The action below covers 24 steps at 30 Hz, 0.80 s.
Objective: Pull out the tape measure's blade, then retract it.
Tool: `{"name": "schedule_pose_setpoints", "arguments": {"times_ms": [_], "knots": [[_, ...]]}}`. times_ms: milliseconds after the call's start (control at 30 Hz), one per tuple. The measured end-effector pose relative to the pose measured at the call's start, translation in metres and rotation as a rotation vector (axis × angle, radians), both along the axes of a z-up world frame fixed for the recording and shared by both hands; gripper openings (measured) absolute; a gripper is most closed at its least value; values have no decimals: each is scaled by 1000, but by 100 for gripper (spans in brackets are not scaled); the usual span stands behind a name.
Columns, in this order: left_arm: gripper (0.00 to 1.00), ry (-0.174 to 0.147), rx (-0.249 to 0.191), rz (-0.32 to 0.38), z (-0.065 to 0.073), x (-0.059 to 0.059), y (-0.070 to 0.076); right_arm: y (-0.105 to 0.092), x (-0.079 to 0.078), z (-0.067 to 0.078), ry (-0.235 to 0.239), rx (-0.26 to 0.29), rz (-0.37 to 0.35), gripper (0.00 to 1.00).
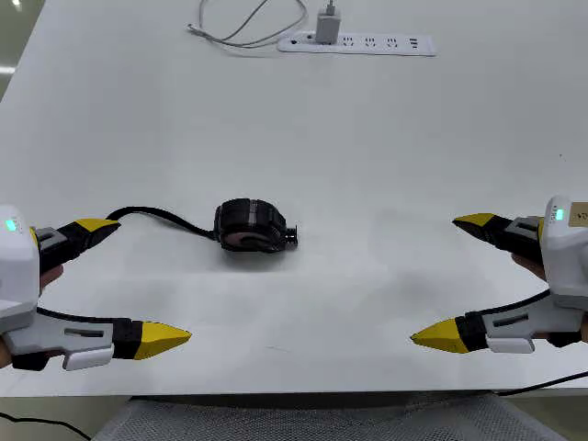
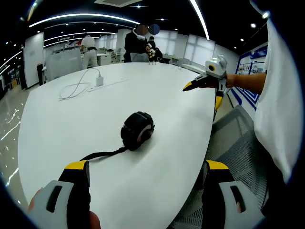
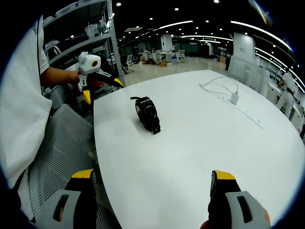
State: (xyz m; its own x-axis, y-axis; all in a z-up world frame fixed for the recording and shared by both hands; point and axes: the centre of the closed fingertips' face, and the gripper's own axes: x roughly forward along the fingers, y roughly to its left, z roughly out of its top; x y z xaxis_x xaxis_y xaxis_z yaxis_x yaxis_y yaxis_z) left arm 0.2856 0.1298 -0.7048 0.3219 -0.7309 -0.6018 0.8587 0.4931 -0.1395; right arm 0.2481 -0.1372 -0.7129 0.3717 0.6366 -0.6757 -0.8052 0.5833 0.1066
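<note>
The left tongs (image 1: 152, 280) and the right tongs (image 1: 434, 279) hover low over the near edge of the white bench (image 1: 367, 138), one at each side, tips pointing inward. Both have their jaws wide apart and hold nothing. One black tape measure (image 1: 251, 226) lies on the bench between them, nearer the left tongs, its strap (image 1: 156, 216) trailing that way. At the far edge lie one power strip (image 1: 356, 42), one charger (image 1: 328, 22) and one cable (image 1: 243, 23).

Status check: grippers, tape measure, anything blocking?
Left gripper open, right gripper open, both off the work. Tape measure on table, blade in, strap trailing. Nothing blocking.
</note>
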Motion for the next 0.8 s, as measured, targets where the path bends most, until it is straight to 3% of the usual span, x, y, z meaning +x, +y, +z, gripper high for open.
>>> {"name": "schedule_pose_setpoints", "arguments": {"times_ms": [400,667,800], "knots": [[95,1,2,-3,0,0,-1,0,0,1,-3,3,0,99],[98,-21,0,1,2,3,0,-1,-1,1,1,3,-2,99],[99,-13,4,-2,1,1,0,0,-2,1,2,3,0,99]]}}
